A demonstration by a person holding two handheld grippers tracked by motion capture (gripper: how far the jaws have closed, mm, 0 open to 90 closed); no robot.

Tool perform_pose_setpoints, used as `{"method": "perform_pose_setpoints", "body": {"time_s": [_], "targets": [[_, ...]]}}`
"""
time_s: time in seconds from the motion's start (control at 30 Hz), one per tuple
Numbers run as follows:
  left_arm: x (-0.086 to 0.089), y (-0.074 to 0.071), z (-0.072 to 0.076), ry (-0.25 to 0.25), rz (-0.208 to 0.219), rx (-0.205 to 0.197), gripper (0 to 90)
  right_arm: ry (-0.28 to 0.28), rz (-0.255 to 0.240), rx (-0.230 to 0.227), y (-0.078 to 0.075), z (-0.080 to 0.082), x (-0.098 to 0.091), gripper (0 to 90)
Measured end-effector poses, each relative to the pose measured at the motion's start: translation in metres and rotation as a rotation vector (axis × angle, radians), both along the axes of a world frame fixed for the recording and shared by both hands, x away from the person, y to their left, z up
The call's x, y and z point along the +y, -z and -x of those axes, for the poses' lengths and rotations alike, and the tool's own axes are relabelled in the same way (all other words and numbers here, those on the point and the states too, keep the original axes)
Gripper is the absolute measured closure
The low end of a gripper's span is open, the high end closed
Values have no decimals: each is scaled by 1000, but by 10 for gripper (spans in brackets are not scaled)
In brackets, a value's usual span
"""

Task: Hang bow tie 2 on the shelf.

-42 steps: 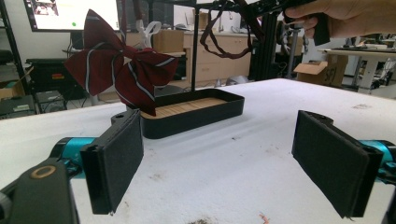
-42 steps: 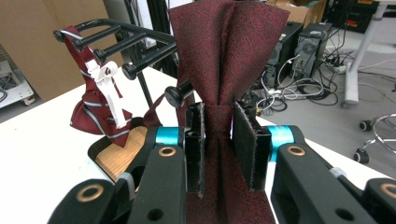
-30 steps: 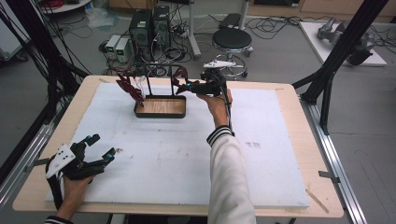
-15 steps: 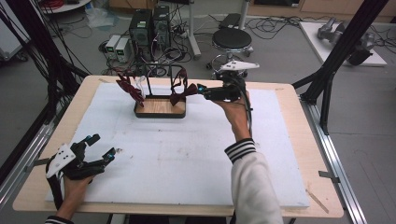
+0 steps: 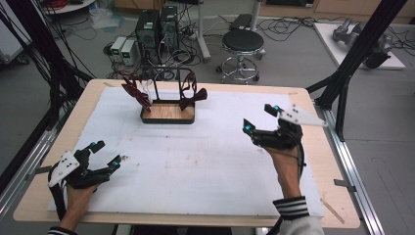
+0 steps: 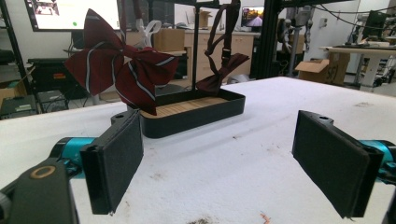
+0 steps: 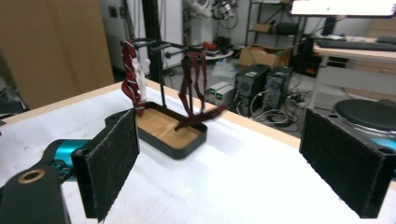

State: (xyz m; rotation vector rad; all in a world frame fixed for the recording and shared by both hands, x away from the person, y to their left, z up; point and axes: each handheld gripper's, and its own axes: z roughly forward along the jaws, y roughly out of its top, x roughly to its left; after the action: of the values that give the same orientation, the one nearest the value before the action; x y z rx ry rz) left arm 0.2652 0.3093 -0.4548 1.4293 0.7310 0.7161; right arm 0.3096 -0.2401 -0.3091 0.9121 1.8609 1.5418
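Observation:
A black tray with a wooden floor (image 5: 167, 113) stands at the back of the white mat and carries a black rack. A striped dark red bow tie (image 5: 136, 93) hangs on the rack's left, a plain dark red bow tie (image 5: 192, 97) on its right. My left gripper (image 5: 108, 152) rests at the mat's near left corner, open and empty, facing the striped bow tie (image 6: 119, 70) and the tray (image 6: 191, 112). My right gripper (image 5: 258, 118) hovers over the mat's right side, well clear of the rack. Its jaws have just been opening and hold nothing. It looks at the tray (image 7: 170, 133) and the plain bow tie (image 7: 194, 88).
The white mat (image 5: 195, 161) covers most of the wooden table (image 5: 313, 107). A black frame leg (image 5: 342, 83) rises by the table's right rear corner. A stool (image 5: 243, 41) and computer cases (image 5: 156, 24) stand on the floor behind.
My right gripper has left the rack and swung right and back toward the person, its jaws wider. The plain bow tie stays hanging on the rack. The left gripper has kept still.

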Motion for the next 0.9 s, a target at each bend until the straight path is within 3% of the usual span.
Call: {"method": "perform_pose_setpoints", "body": {"time_s": [0.13, 0.27, 0.43, 0.67, 0.9], "targets": [[0, 0, 0, -1, -1, 1, 168, 36, -1, -26, 25, 25, -15, 112], [0, 0, 0, -1, -5, -4, 167, 56, -63, -74, 60, 46, -24, 112], [-1, 0, 2, -8, -9, -12, 165, 127, -96, -92, 102, 58, -31, 112], [0, 0, 4, -22, -15, -18, 165, 152, -101, -57, 132, 56, -32, 112], [-1, 0, 5, -26, -18, -23, 165, 151, -76, -63, 142, 54, -26, 112]]}}
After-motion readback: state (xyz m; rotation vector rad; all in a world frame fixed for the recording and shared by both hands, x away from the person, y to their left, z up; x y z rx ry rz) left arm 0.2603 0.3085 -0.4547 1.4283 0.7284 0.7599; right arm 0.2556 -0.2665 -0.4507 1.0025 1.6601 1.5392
